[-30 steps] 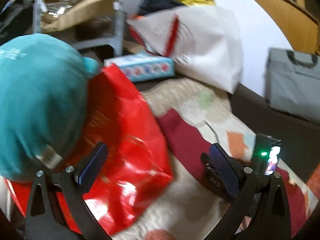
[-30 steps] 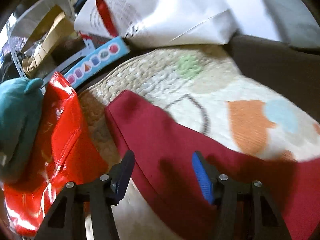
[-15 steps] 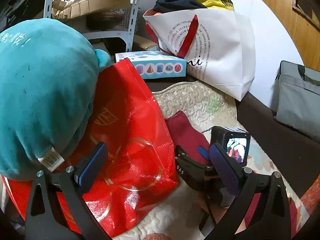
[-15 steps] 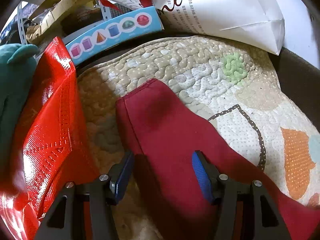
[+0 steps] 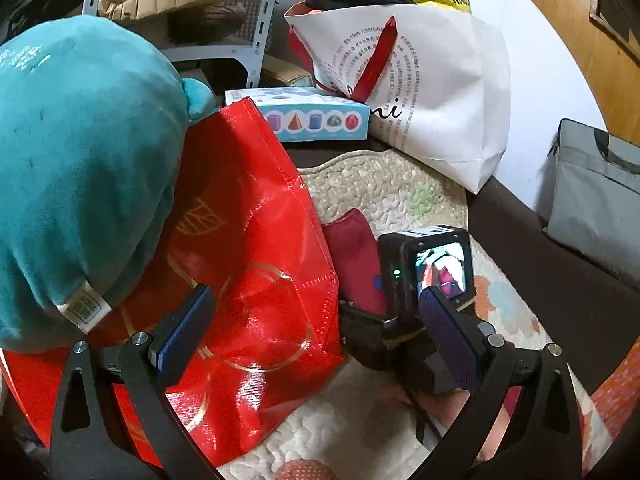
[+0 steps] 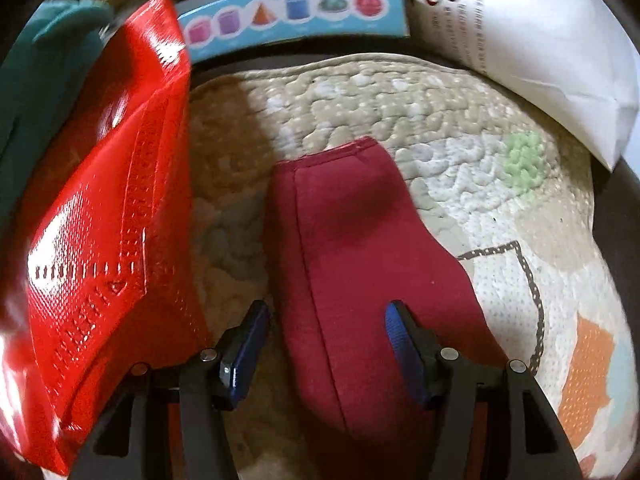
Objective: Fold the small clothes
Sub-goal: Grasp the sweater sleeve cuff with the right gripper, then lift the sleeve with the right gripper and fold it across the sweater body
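A dark red garment [image 6: 360,240] lies flat on the quilted mat [image 6: 460,128], its narrow hemmed end pointing away from me. My right gripper [image 6: 326,312] hovers just over it with the cloth running between its fingers; the jaws are opening and the pads do not press on the cloth. In the left wrist view the same garment [image 5: 354,248] shows only as a strip between the red bag and the right gripper's camera body [image 5: 424,272]. My left gripper [image 5: 316,296] stands open over the red bag's edge, holding nothing.
A shiny red tote bag [image 5: 248,240] with a teal plush toy [image 5: 80,160] on it crowds the mat's left side. Behind the mat lie a blue shapes box [image 5: 316,120] and a white paper bag [image 5: 432,92]. A grey bag [image 5: 592,192] leans at the right.
The right gripper slid left along the red garment to its narrow end and rolled. In the left wrist view it came in between the left fingers. The left gripper hardly moved.
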